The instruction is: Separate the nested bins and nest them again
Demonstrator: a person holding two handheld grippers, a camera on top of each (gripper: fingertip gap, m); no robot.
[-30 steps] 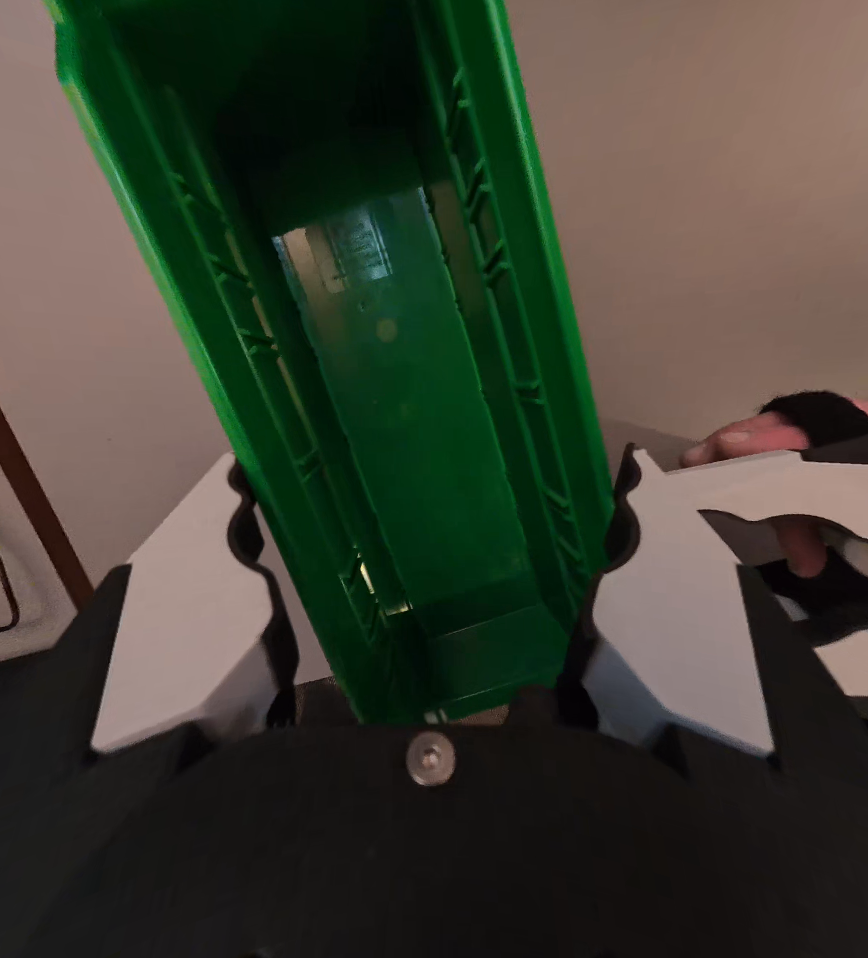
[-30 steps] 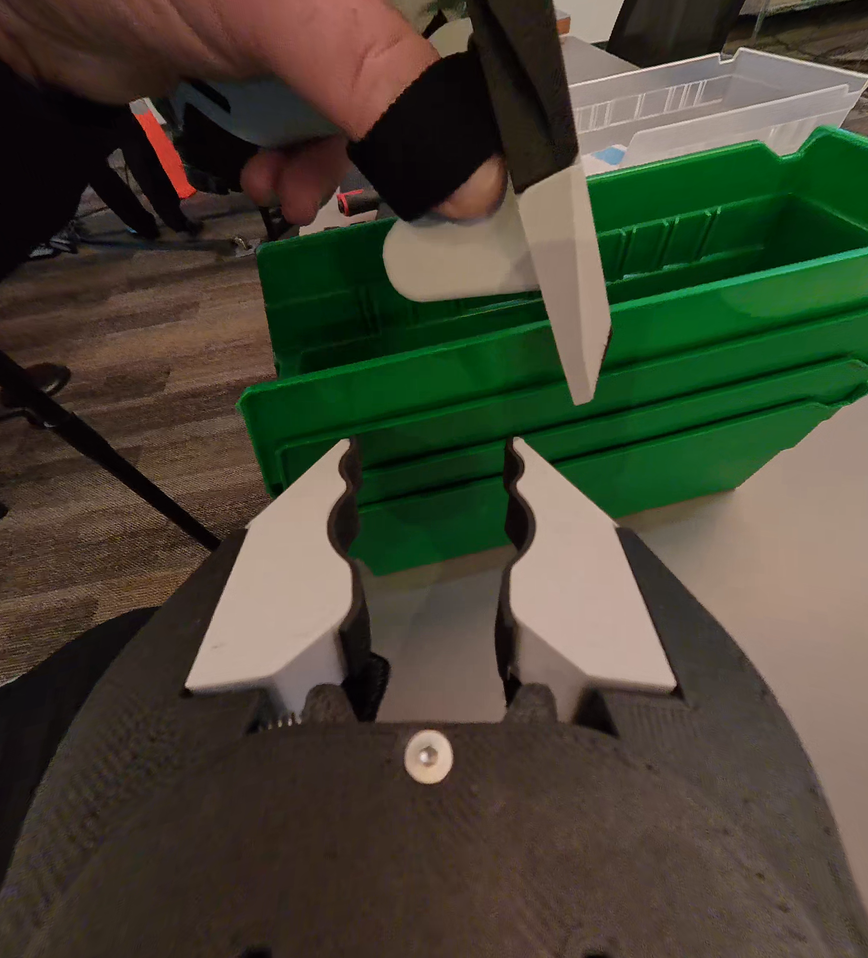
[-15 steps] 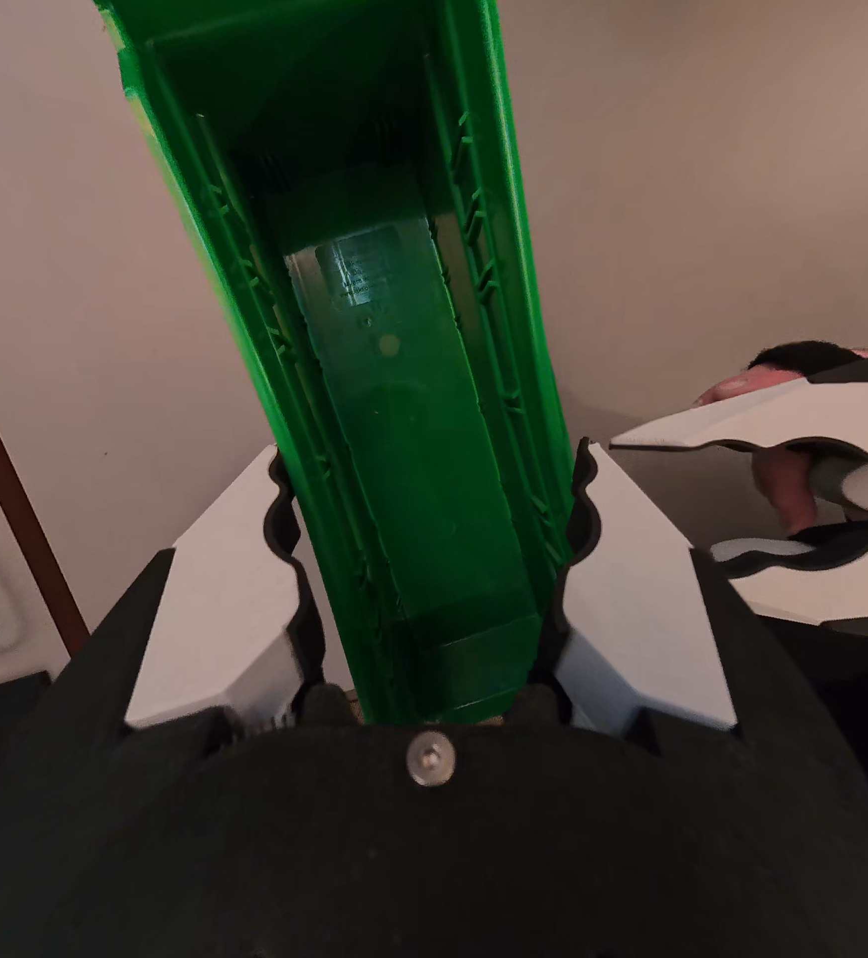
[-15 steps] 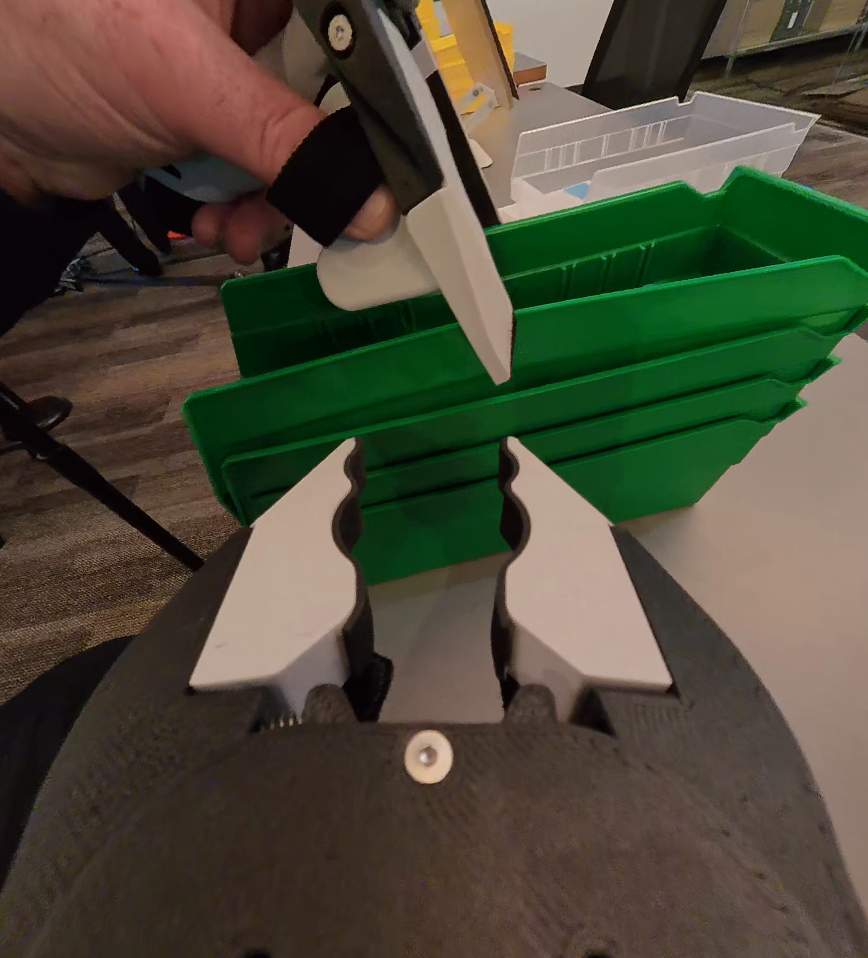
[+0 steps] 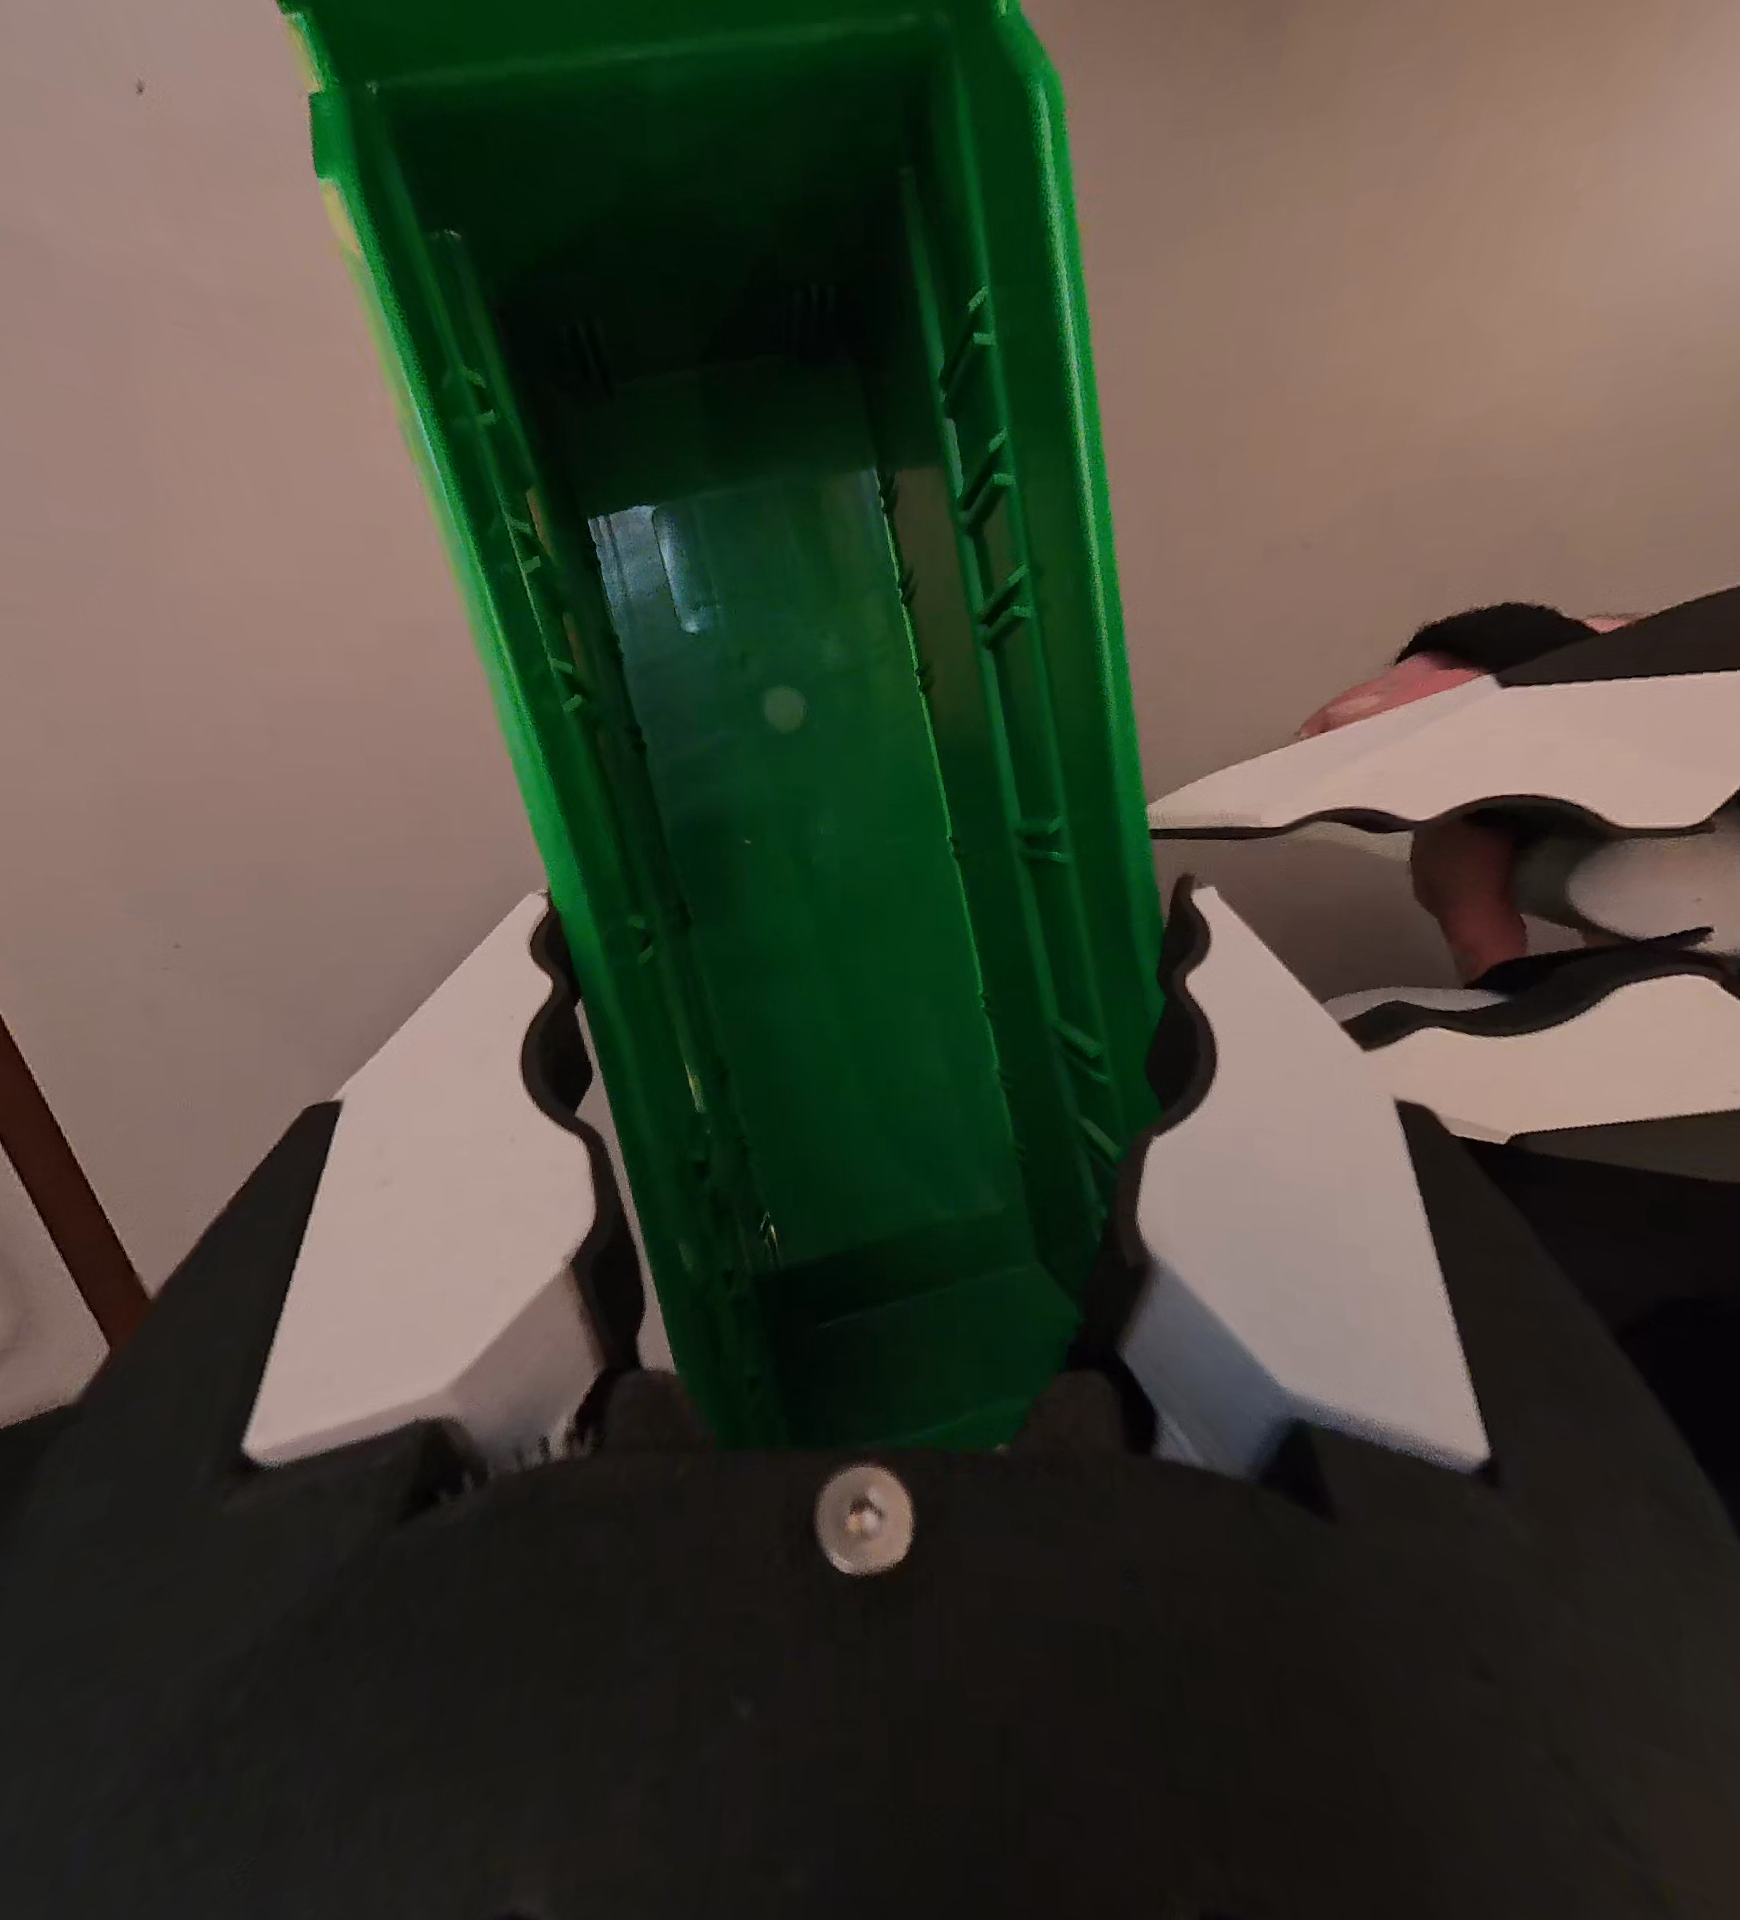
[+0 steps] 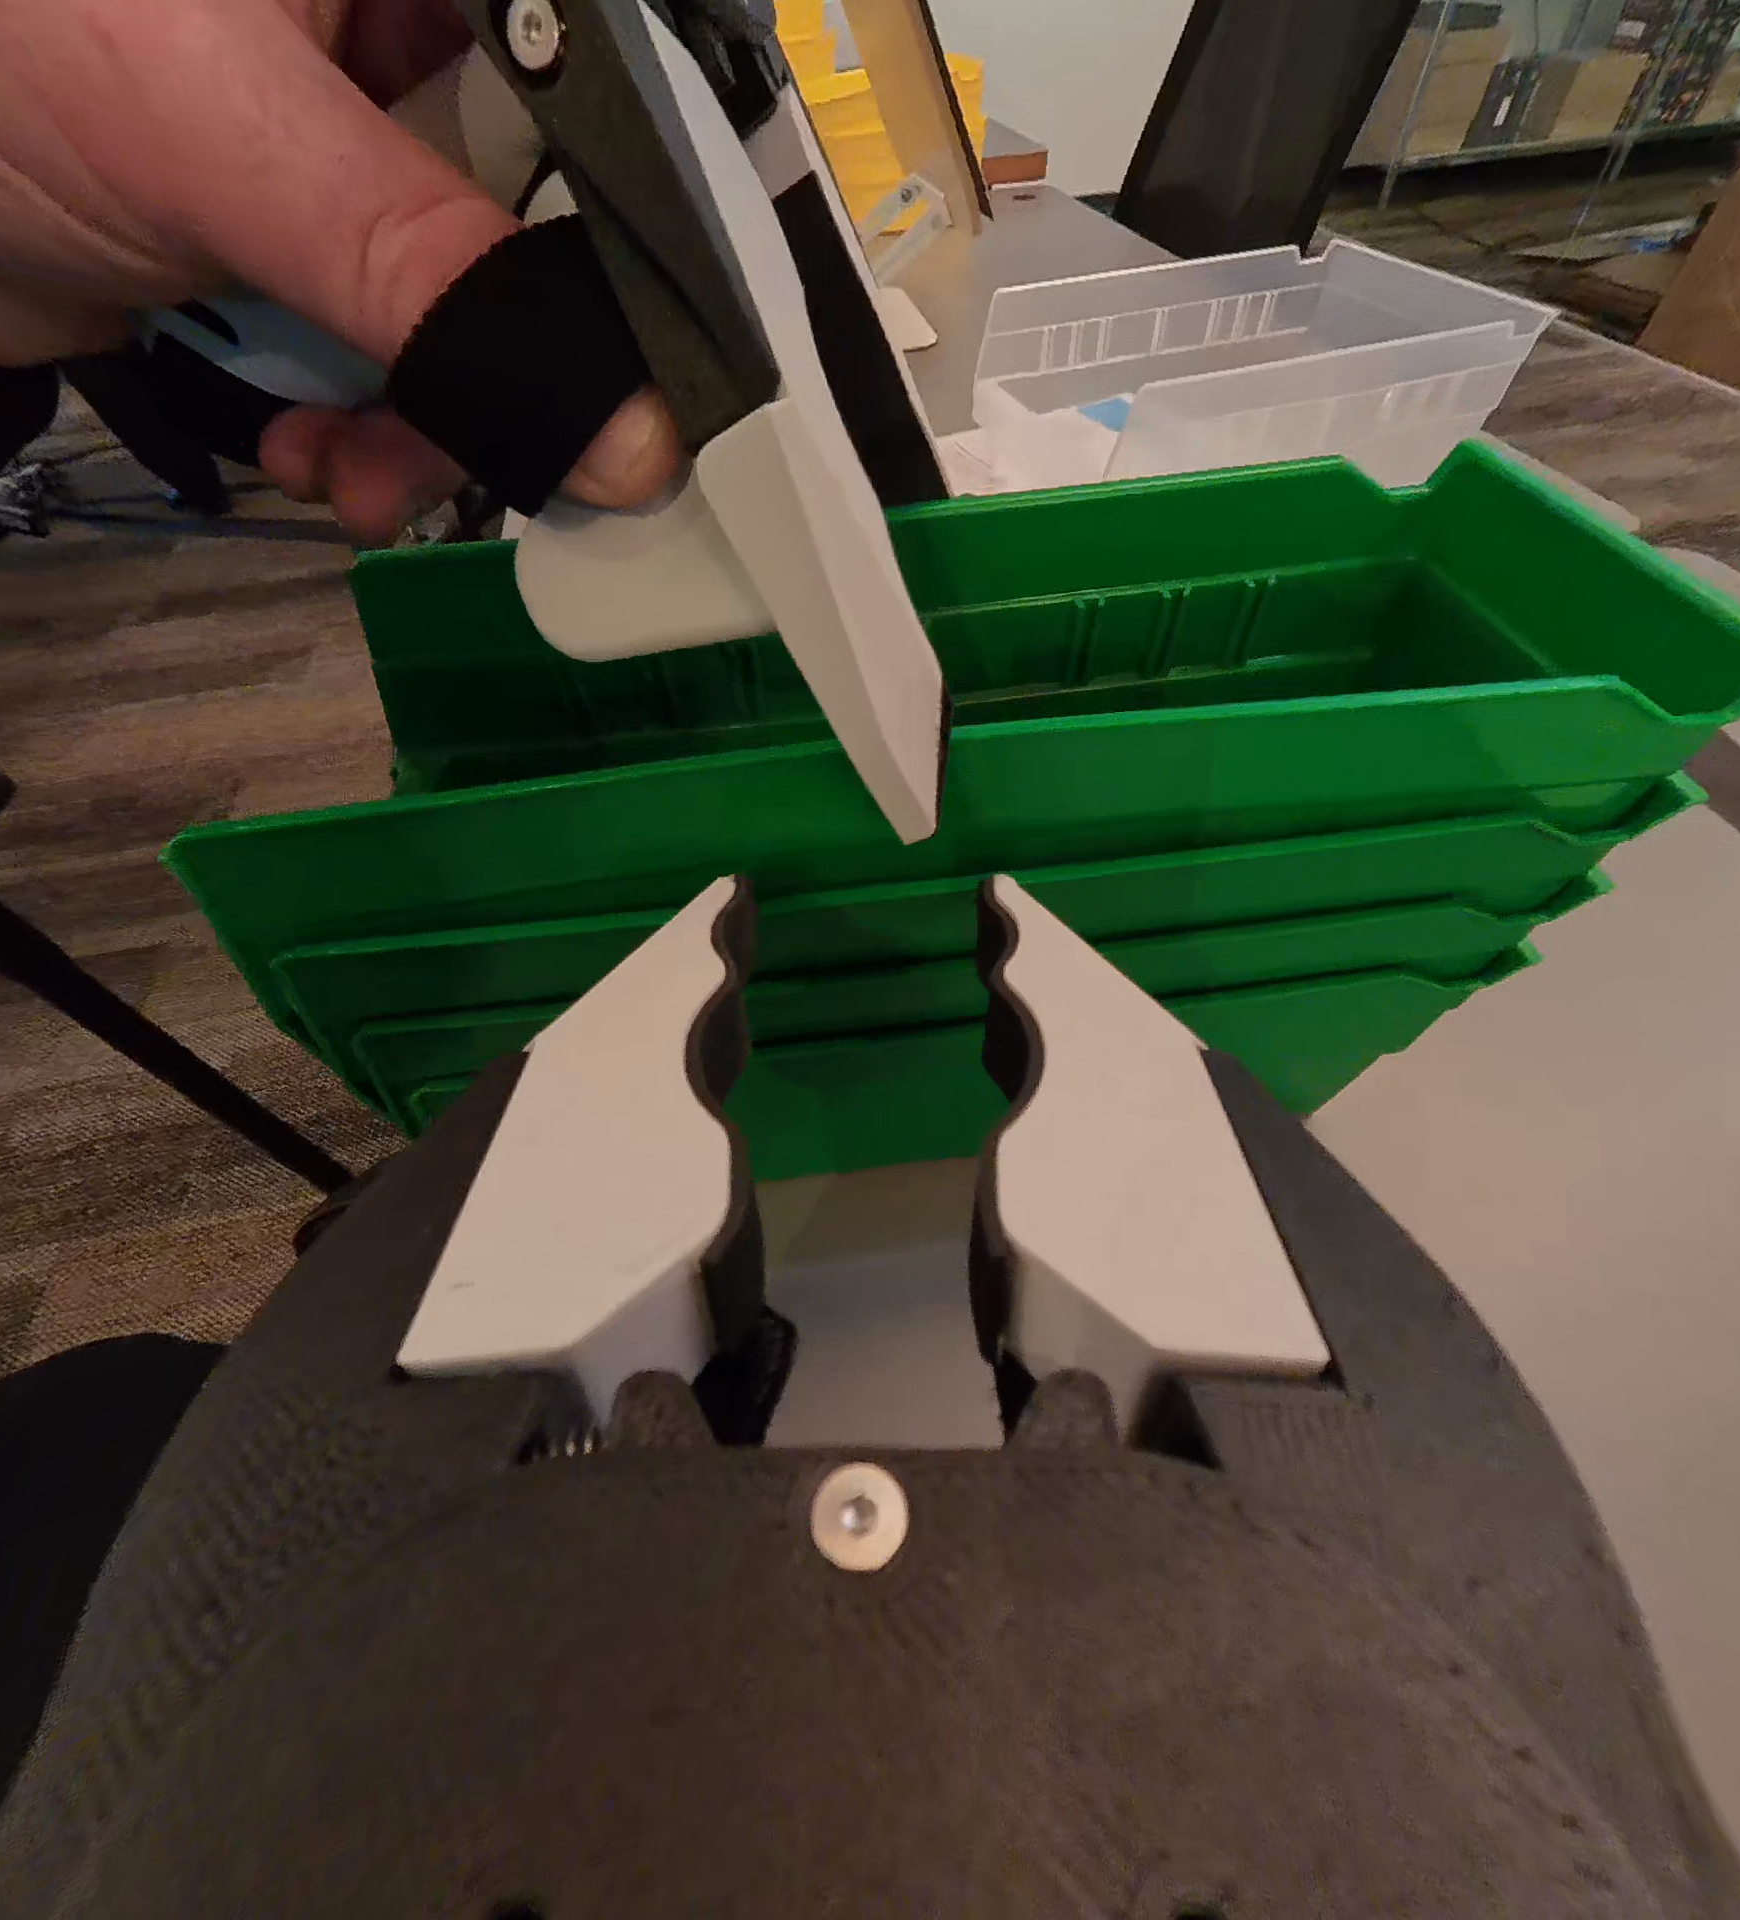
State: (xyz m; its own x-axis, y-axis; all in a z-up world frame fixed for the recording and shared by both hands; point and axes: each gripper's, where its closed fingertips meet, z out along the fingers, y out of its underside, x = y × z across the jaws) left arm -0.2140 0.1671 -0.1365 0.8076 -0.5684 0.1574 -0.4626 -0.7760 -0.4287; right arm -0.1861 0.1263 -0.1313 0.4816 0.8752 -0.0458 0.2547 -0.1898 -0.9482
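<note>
The grey table (image 6: 1531,1299) fills the lower right of the right wrist view, and on it, across the middle of the frame, stands the stack of green nested bins (image 6: 1261,935), long axis running left to right, broadside to the camera. Behind it at upper right sits a clear plastic bin (image 6: 1250,353). The top green bin (image 5: 824,831) of that stack is the one the left gripper (image 5: 861,1049) grasps: in the left wrist view it runs straight up the centre of the frame, long axis along the fingers, side walls pressed between them. In the right wrist view that gripper descends from the upper left. The right gripper (image 6: 861,1008) is empty, jaws at a narrow gap, pointing at the lower bins' long side, close to it but not touching. It looks best placed to steady those lower bins while the left lifts.
</note>
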